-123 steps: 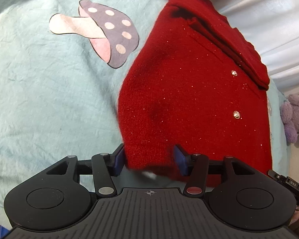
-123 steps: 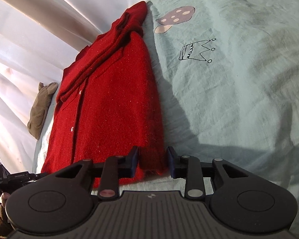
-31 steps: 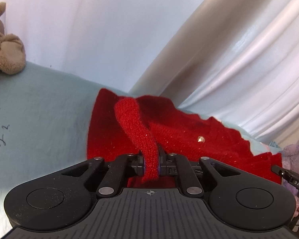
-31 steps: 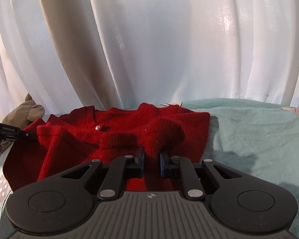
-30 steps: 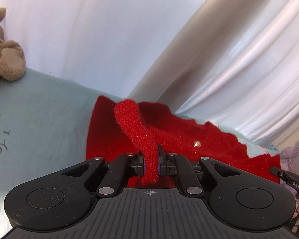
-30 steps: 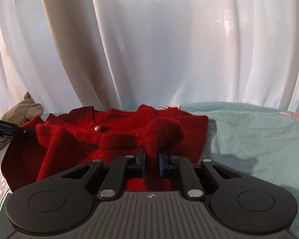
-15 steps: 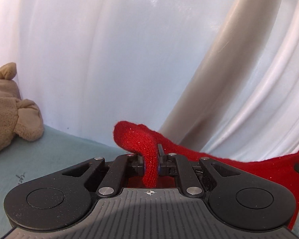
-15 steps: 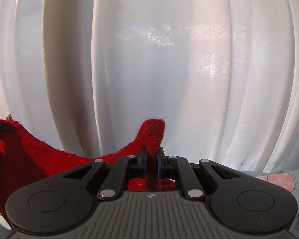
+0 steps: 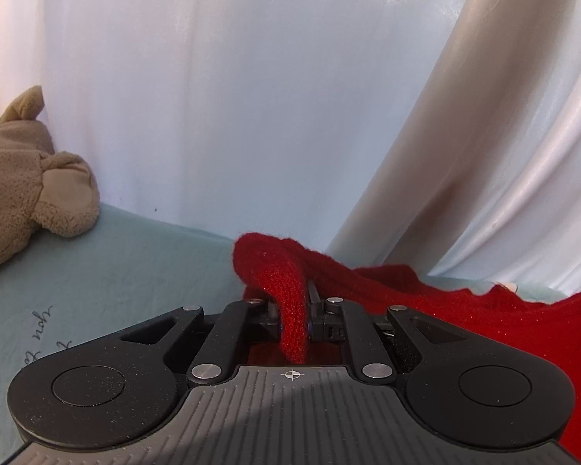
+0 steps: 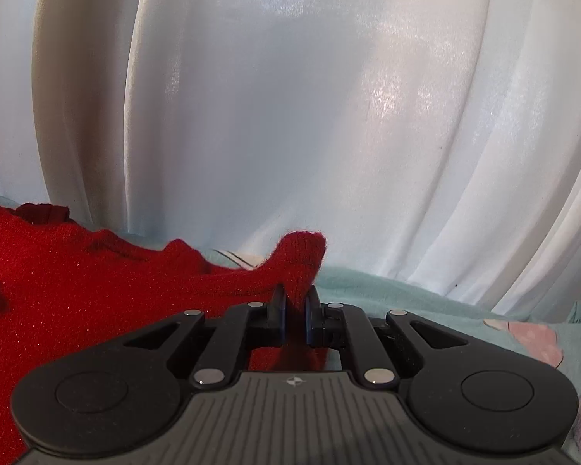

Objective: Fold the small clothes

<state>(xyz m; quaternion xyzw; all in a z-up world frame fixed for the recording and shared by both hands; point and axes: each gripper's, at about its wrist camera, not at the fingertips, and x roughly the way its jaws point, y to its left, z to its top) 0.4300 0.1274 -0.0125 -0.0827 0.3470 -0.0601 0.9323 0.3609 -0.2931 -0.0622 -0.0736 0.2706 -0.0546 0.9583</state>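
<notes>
- My left gripper has its fingers closed tight on a fold of the red cardigan.
- The pinched fold rises above the left fingers, curls over toward the left of that view and hangs down between them.
- From that grip the cardigan runs off to the right of the left wrist view, over the sheet, with a scalloped edge along its far side.
- My right gripper has its fingers closed tight on another part of the cardigan.
- A blunt red tip of knit stands up just above the right fingers.
- From that grip the cardigan spreads to the left of the right wrist view, filling the lower left of it, with a darker folded part at its far edge.
- The cardigan lies on a pale green sheet near a white curtain that fills the upper part of both views.
- I cannot tell whether the held parts are corners, hem or sleeve.
- A tan plush toy rests on the sheet at the left edge of the left wrist view, against the curtain and well apart from the cardigan.
- Dark script is printed on the sheet at lower left of the left wrist view.
- A pink print shows on the sheet at the right of the right wrist view.
</notes>
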